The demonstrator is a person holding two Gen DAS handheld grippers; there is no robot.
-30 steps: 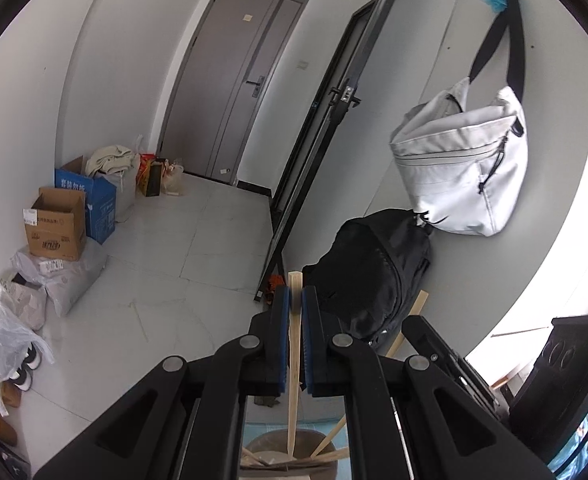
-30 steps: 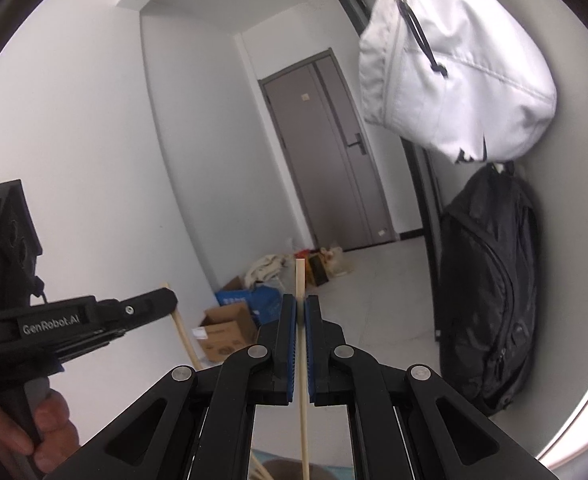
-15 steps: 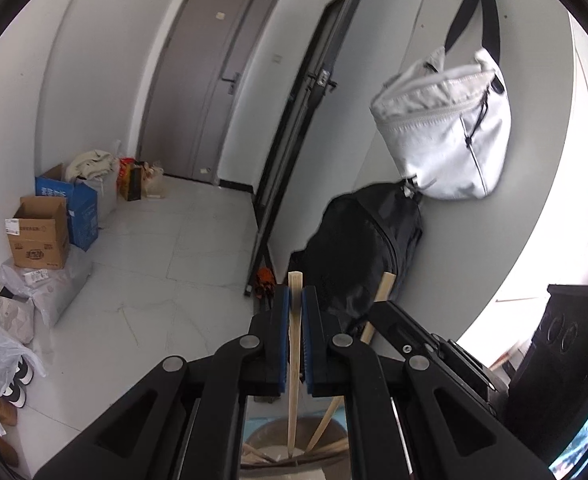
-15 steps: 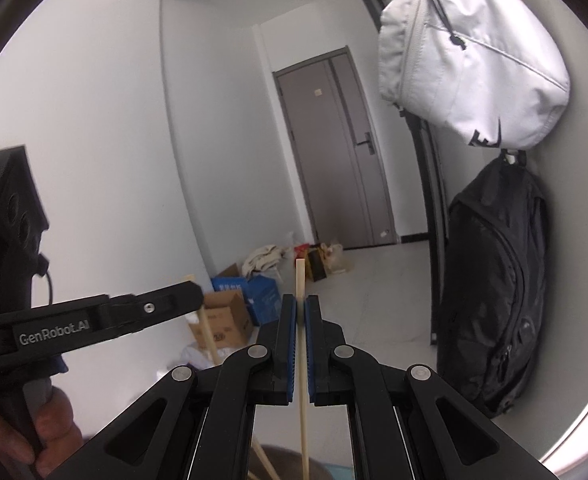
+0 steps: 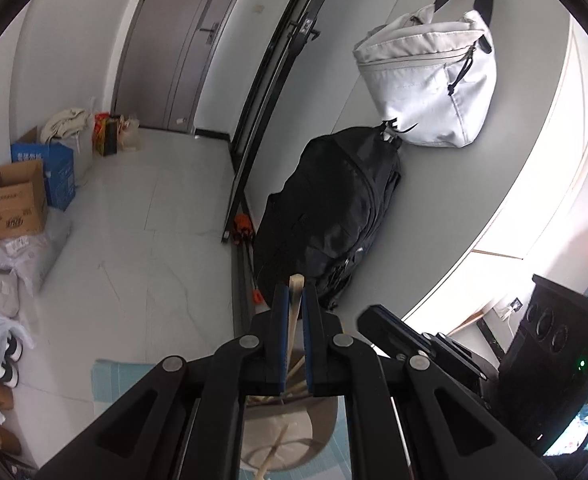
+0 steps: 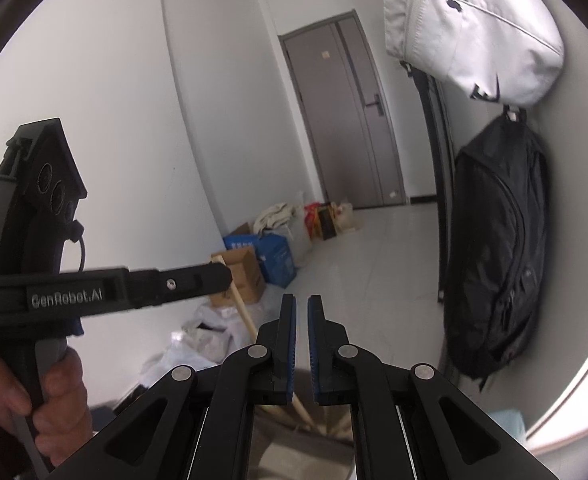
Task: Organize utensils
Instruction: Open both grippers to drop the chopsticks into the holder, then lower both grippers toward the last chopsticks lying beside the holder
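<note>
A pale wooden chopstick [image 5: 296,286] stands between the blue pads of my left gripper [image 5: 294,296]. It leans a little, with a thin dark gap beside it, as the jaws are opening. Its lower end runs down toward a beige round holder [image 5: 330,412] with other sticks in it. In the right wrist view, my right gripper [image 6: 301,304] has its jaws opening and nothing between them. The left gripper [image 6: 217,278] reaches in from the left, held by a hand [image 6: 49,400], and its chopstick [image 6: 243,312] slants down to the holder [image 6: 306,428]. The right gripper's tip [image 5: 378,316] sits just right of the left one.
A black backpack [image 5: 334,216] leans on the wall under a hanging white bag [image 5: 430,88]. Cardboard and blue boxes [image 5: 17,200] and plastic bags line the left wall. A grey door [image 6: 342,120] closes the hallway. A light blue mat [image 5: 121,380] lies under the holder.
Both grippers have dipped toward the holder. The chopstick that stood in the right gripper's jaws is gone from them and they have parted. The left jaws have eased apart; its stick now leans.
</note>
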